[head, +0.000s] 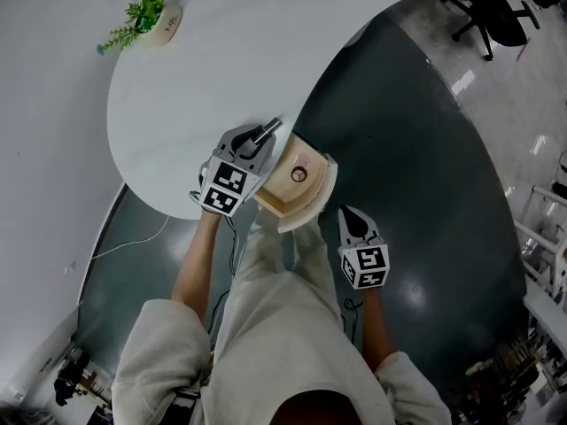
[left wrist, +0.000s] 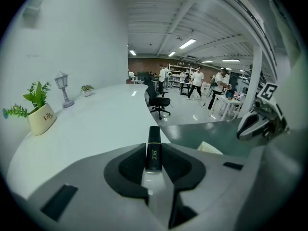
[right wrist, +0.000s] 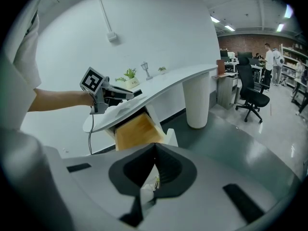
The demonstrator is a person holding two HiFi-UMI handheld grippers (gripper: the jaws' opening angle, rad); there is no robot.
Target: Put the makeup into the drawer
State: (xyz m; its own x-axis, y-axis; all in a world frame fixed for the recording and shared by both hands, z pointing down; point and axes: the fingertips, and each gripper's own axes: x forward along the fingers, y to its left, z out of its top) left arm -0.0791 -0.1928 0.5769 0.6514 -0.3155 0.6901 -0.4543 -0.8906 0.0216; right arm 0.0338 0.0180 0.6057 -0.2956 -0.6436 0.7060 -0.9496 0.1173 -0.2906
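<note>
Head view, tube: we find one black makeup tube (head: pixel 270 129) clamped in the left gripper (head: pixel 264 135), over the table's (head: pixel 195 78) near edge, just beside the drawer (head: pixel 310 204).
Head view, drawer: one, open under that edge; one small round item (head: pixel 299 174) lies inside.
Head view, right gripper (head: pixel 353 215): near the drawer's front corner, apart from it.
Left gripper view, grip: pads press the tube's lower body; its top juts out.
Left gripper view, handling: we judge it light, stiff and glossy, apt to slip; hold it mid-body.
Left gripper view, count: one near potted plant (left wrist: pixel 36 112), one far potted plant (left wrist: pixel 87 89), one lamp ornament (left wrist: pixel 63 88).
Right gripper view, claw: jaws together, holding nothing.
</note>
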